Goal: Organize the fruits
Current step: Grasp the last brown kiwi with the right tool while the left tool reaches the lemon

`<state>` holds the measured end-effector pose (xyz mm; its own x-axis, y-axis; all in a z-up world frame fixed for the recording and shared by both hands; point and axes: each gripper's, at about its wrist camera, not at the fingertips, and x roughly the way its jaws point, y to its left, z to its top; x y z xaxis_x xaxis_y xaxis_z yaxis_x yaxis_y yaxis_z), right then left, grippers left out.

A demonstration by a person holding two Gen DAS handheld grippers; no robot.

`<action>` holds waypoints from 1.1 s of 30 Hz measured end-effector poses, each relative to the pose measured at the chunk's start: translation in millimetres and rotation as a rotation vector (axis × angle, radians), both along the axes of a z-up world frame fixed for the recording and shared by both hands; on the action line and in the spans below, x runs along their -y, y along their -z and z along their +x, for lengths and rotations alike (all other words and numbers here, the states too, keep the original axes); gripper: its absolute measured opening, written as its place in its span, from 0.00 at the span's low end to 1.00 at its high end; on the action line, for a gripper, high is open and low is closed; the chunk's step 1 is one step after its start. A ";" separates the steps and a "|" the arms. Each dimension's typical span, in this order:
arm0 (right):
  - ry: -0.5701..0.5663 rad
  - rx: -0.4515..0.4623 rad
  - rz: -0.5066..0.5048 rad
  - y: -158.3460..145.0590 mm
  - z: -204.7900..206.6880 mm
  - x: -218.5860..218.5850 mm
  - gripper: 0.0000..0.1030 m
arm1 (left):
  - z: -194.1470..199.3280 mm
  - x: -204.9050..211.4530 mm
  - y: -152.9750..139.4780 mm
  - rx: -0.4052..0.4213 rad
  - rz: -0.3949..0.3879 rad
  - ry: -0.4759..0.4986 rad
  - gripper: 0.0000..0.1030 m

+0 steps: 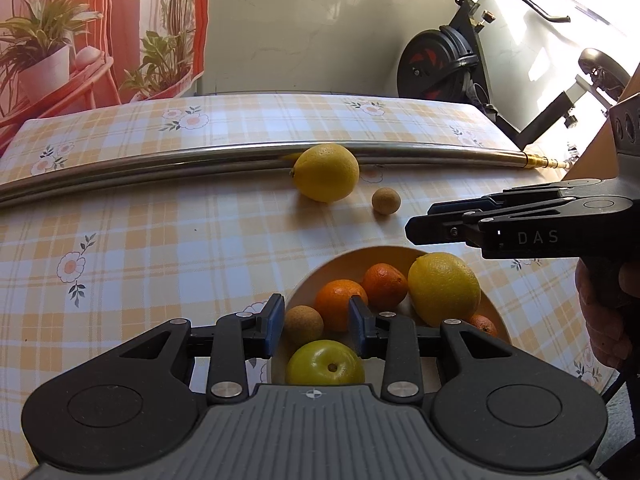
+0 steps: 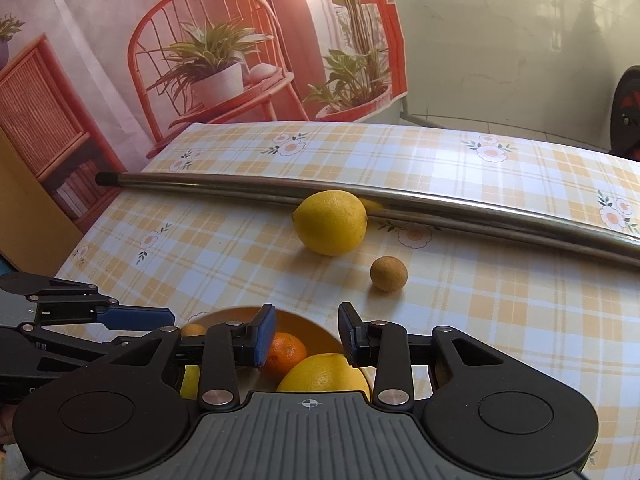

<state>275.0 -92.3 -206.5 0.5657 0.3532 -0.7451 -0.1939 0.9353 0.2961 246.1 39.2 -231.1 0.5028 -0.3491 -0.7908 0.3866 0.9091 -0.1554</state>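
The left gripper (image 1: 316, 322) hangs above the near side of the bowl (image 1: 344, 258); its jaws stand apart and grasp nothing. The right gripper (image 2: 306, 338) hangs above the same bowl (image 2: 320, 330), jaws likewise apart and empty.

The bowl rests on the checked tablecloth (image 1: 160, 240) and contains a lemon (image 1: 444, 288), two oranges (image 1: 340, 304), a green apple (image 1: 324, 362) and a small brown ball-shaped fruit (image 1: 303, 325). A further orange fruit (image 1: 483, 324) shows partly behind the lemon.

A second lemon (image 1: 326, 172) lies on the cloth beyond the bowl, against a metal tube (image 1: 160, 162). A second small brown fruit (image 1: 386, 200) lies just beside that lemon, apart from it, between it and the bowl.
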 end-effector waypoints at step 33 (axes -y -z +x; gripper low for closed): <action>0.077 -0.041 -0.044 48.3 62.1 26.0 0.30 | 73.9 3.3 -4.7 0.019 -0.137 -0.207 0.50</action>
